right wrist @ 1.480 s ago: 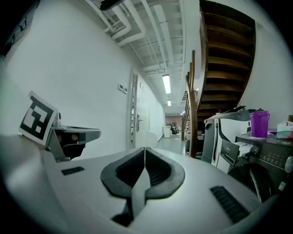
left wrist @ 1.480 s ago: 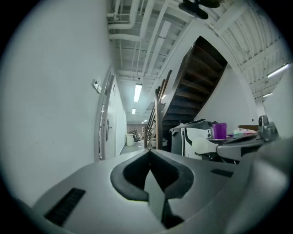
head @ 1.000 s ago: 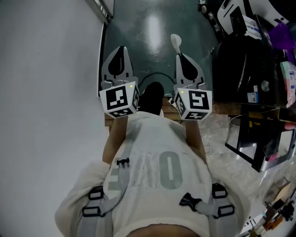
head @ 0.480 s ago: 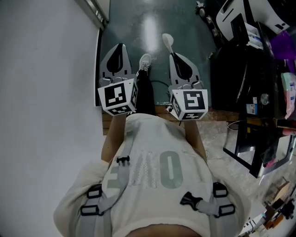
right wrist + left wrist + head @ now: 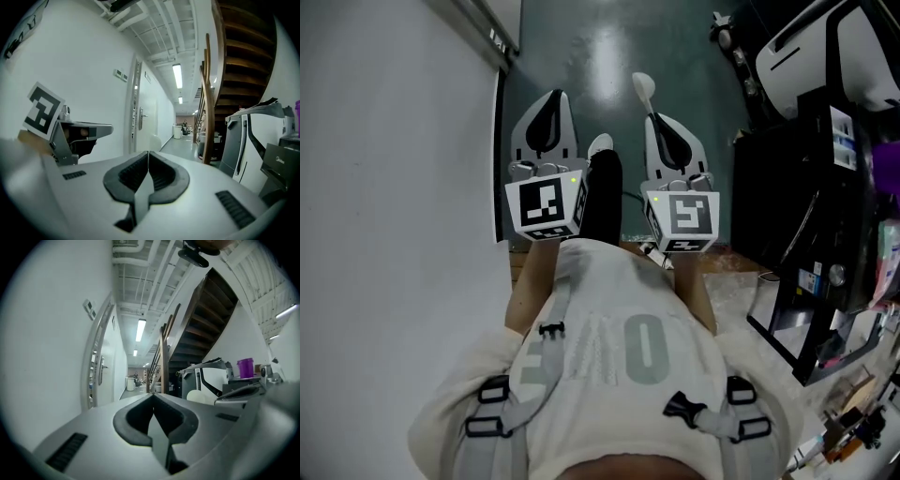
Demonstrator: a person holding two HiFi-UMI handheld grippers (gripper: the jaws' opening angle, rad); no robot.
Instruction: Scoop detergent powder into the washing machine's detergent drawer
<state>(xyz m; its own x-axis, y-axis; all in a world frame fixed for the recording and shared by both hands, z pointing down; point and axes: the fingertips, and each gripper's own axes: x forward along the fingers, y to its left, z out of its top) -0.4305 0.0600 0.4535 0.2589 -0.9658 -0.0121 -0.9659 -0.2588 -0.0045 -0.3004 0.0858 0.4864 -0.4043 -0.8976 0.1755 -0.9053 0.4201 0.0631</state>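
A white scoop (image 5: 644, 87) sticks out ahead of my right gripper (image 5: 657, 117), which is shut on its thin handle. In the right gripper view the handle runs up between the jaws of the right gripper (image 5: 148, 153) to the pale bowl of the scoop (image 5: 154, 141). My left gripper (image 5: 550, 96) is held level beside it, shut with nothing in it. The left gripper view shows the left gripper (image 5: 153, 395) with its jaws met, and the scoop bowl (image 5: 200, 397) off to the right. No detergent powder or drawer is in view.
I am in a corridor with a dark green floor (image 5: 609, 47). A white wall (image 5: 394, 187) and a door (image 5: 137, 117) run along the left. A wooden staircase (image 5: 206, 319), a white and black machine (image 5: 825, 37) and a purple tub (image 5: 245, 367) stand on the right. The person's shoe (image 5: 600, 145) shows between the grippers.
The person has stepped forward along the corridor, and the foot between the grippers has shifted. Both grippers stay shut, and the scoop stays in the right one.
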